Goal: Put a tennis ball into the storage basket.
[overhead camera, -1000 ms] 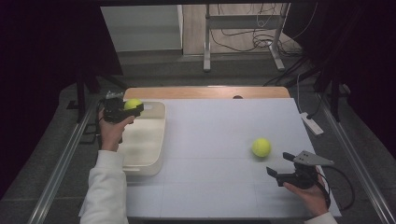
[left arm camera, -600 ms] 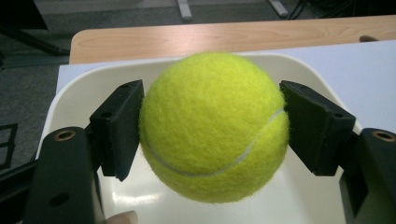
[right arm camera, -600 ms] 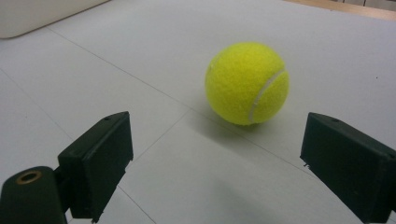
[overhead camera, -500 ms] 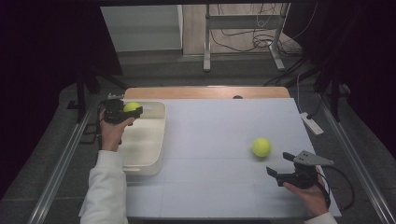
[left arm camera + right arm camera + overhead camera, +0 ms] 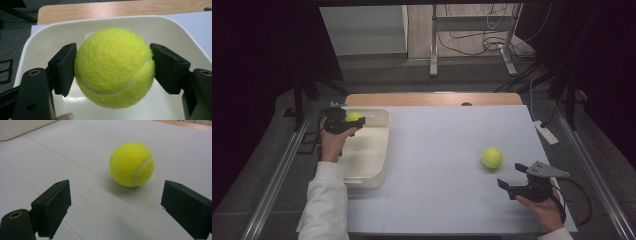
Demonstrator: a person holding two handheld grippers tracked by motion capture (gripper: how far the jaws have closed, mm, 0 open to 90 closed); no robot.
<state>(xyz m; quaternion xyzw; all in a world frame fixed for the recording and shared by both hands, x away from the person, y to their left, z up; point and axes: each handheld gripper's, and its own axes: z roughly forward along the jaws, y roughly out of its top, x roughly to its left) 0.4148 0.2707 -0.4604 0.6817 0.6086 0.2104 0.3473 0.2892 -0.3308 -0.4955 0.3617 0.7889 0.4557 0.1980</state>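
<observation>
Little has shifted since the earlier frame: over the surface (image 5: 452, 150), my left gripper (image 5: 343, 121) holds its ball (image 5: 113, 67) clamped above the bin (image 5: 377, 150), ready to drop. My right gripper (image 5: 120, 212) waits, jaws spread, facing the second ball (image 5: 131, 164).

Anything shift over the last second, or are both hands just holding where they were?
Nothing visibly changed. The left gripper stays clamped on its tennis ball over the far end of the white bin. The right gripper stays open, short of the second ball on the white table cover.
</observation>
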